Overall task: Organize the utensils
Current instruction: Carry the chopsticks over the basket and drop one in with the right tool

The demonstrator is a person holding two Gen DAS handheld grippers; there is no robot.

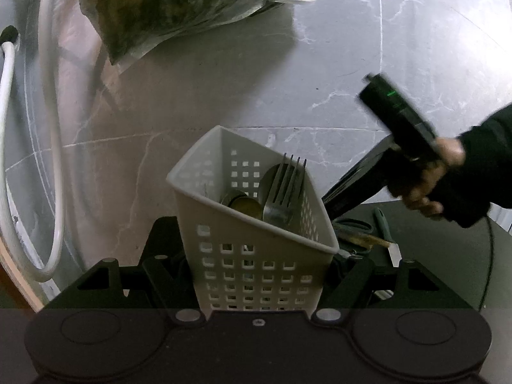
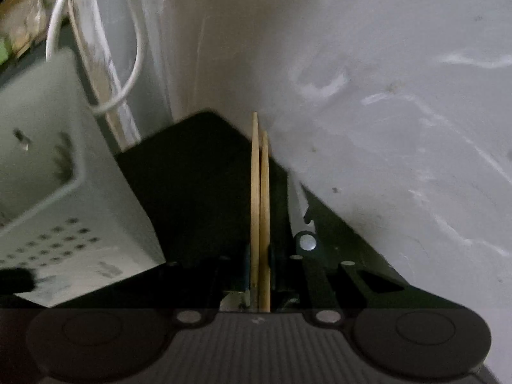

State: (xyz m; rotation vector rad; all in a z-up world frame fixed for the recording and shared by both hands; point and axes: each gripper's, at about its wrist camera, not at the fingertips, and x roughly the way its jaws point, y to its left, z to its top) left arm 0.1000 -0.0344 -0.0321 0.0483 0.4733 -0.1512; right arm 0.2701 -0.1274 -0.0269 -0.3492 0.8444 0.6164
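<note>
Grey marble-look counter (image 1: 224, 96) with white veining, dim uneven light. I see a white hose (image 1: 51, 128) looping at left, a clear bag of dark greens (image 1: 179, 9) at the back, and a black mat (image 1: 432, 240) underneath.

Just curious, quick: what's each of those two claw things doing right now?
Left gripper: closed on the white utensil basket.
Right gripper: closed on two wooden chopsticks.
</note>
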